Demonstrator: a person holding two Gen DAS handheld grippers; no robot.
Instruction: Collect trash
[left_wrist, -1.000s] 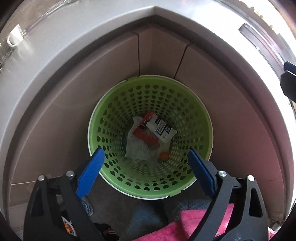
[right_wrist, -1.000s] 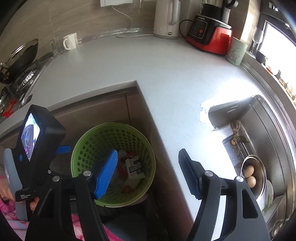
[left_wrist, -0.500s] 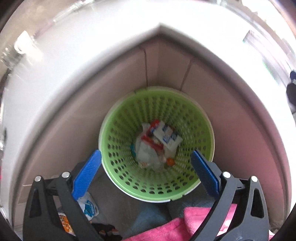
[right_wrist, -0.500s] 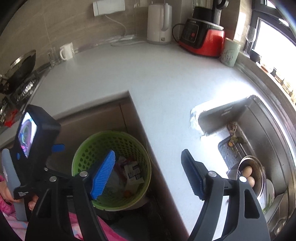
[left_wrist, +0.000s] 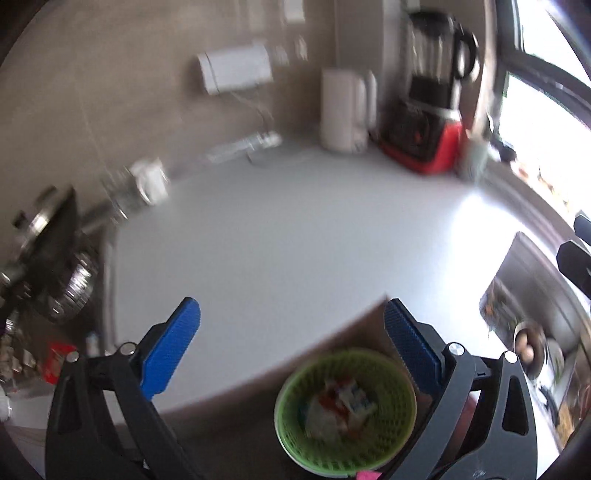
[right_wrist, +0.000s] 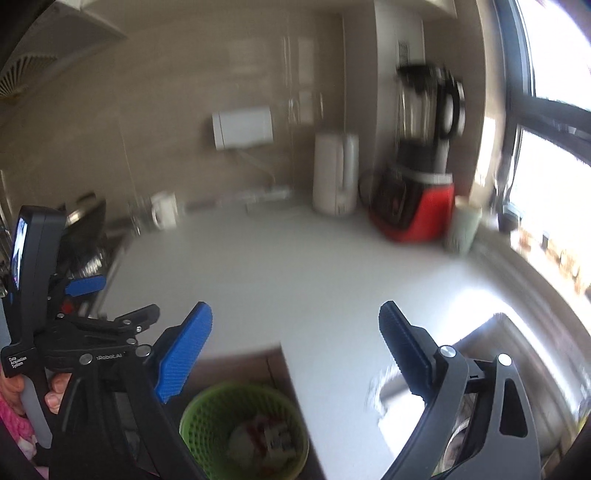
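Observation:
A green perforated basket stands on the floor in the corner under the counter, with white, red and blue wrappers inside. It also shows in the right wrist view. My left gripper is open and empty, high above the counter edge. My right gripper is open and empty, over the counter corner. The left gripper's body shows at the left of the right wrist view. Both views are blurred.
A grey L-shaped counter carries a white kettle, a red and black blender, a white mug and a pale cup. A sink with eggs in a bowl lies right; a stove with pans lies left.
Both grippers have tilted up and risen, so the views swing from the basket to the counter and back wall. The basket now sits at the bottom of both views. Both stay open.

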